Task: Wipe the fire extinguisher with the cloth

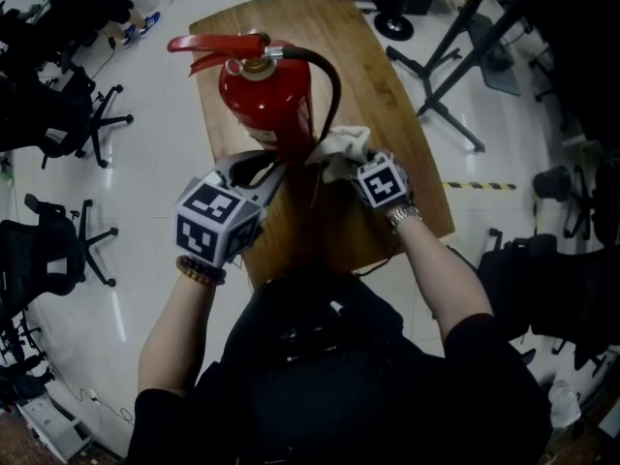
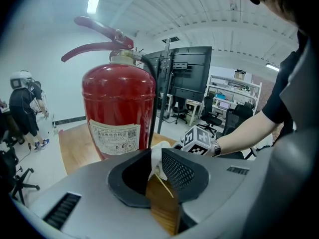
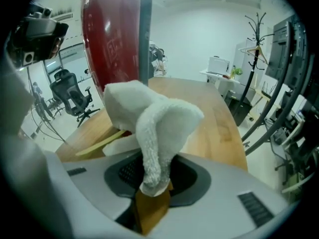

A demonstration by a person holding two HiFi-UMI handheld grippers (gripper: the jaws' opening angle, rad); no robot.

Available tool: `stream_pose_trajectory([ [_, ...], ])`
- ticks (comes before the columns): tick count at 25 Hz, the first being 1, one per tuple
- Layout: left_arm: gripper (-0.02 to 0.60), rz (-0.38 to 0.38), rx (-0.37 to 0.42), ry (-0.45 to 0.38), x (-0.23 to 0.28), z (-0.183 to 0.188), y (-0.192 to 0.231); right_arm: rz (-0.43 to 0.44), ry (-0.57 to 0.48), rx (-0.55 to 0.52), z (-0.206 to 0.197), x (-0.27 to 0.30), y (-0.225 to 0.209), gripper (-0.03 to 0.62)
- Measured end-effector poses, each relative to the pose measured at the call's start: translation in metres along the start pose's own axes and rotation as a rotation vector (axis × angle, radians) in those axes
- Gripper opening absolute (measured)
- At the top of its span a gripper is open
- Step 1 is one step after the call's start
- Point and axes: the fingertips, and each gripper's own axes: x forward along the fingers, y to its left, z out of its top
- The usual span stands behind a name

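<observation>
A red fire extinguisher (image 1: 262, 95) (image 2: 117, 108) (image 3: 109, 39) stands upright on the wooden table (image 1: 387, 95), its black hose (image 1: 334, 85) (image 3: 145, 34) running down its right side. My right gripper (image 1: 351, 163) (image 3: 149, 179) is shut on a white cloth (image 1: 341, 146) (image 3: 149, 118). The bunched cloth rests against the cylinder and hose low on the right. My left gripper (image 1: 271, 166) (image 2: 158, 169) is shut with nothing held, close in front of the extinguisher's base. Past its jaws a bit of the cloth (image 2: 155, 153) shows.
Black office chairs (image 1: 58, 114) (image 1: 48, 250) stand on the white floor to the left of the table. Stand legs (image 1: 446, 76) are to its right. In the left gripper view a person (image 2: 22, 103) stands far left and a large monitor (image 2: 184, 73) is behind.
</observation>
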Motion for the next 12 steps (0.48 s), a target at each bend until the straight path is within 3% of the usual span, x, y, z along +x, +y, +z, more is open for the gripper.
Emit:
stream_pose_trajectory([
  [12, 0.049, 0.045, -0.023, -0.032, -0.003, 0.004, -0.004, -0.093, -0.057, 0.003, -0.004, -0.044, -0.052, 0.127],
])
